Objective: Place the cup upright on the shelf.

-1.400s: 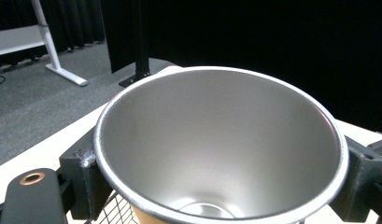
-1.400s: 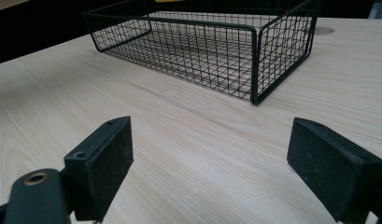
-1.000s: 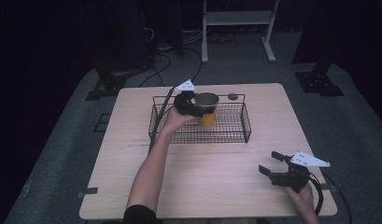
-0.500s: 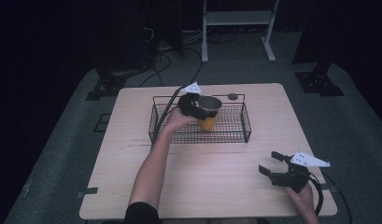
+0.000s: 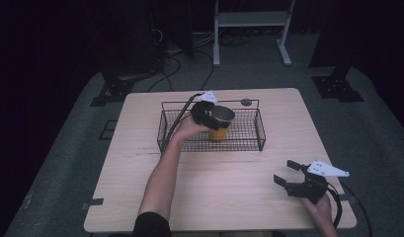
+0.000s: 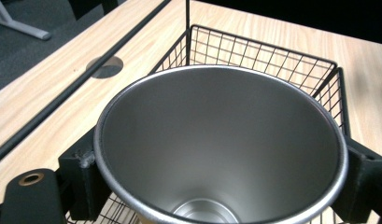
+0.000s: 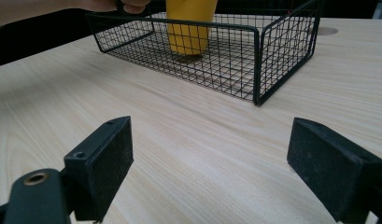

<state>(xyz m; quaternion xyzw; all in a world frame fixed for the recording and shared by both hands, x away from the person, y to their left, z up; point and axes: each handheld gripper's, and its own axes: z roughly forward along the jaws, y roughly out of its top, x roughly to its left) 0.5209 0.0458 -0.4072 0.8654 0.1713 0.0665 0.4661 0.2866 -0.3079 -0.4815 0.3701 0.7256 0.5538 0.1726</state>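
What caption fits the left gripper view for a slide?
Left gripper clamps a yellow steel-lined cup above the black wire basket on the wooden table.

A yellow cup (image 5: 218,132) with a silver steel inside sits in a black wire basket (image 5: 249,143) on pale wood-grain table (image 5: 229,197).

Lab or studio: lone wooden table (image 5: 224,197), black curtains, grey carpet, floor cables (image 5: 189,59).

Lighting: dim room, black surroundings beyond the table (image 5: 140,197); overhead light falls on the tabletop alone. 
Shadows: soft, short, under the wire basket (image 7: 254,60). 
Glare: mild sheen inside the steel cup (image 6: 216,140). 
Focus: the high view soft and grainy; near jaws in both gripper views slightly blurred. 
Distortion: slight wide-angle stretch towards the edges of both gripper views.
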